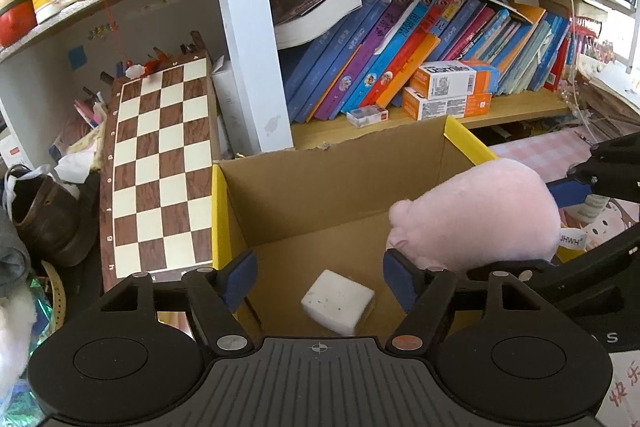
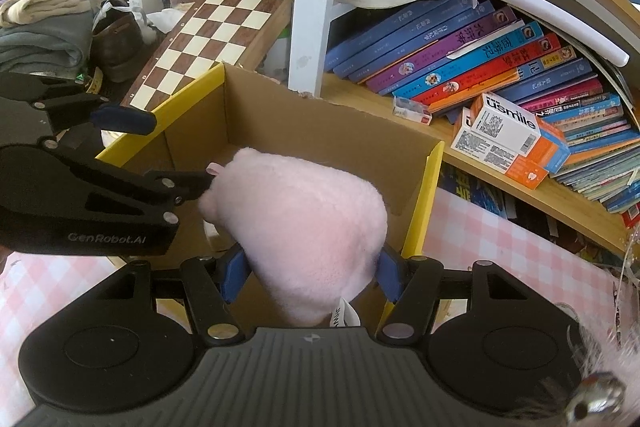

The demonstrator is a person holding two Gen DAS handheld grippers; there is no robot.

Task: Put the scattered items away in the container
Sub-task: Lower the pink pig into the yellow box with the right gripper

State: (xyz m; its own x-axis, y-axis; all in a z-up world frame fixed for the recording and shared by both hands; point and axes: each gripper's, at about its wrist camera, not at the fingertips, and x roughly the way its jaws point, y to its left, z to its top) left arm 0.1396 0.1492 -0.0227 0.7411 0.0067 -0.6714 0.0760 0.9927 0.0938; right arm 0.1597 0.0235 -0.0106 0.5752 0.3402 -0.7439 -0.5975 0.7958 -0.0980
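Currently the right claw is clamped on the pink plush toy, held above the cardboard box at frame centre. Left claw is spread wide, empty, over the box's near edge. White block lies on the box floor, lower centre.

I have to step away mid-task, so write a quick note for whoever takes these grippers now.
Right gripper: shut on the pink plush, held over the box.
Left gripper: open, empty, above the box by the plush's front end.
Done: white block lies on the box floor.
Left: release the plush into the box. Any other loose items are not identifiable from these views.
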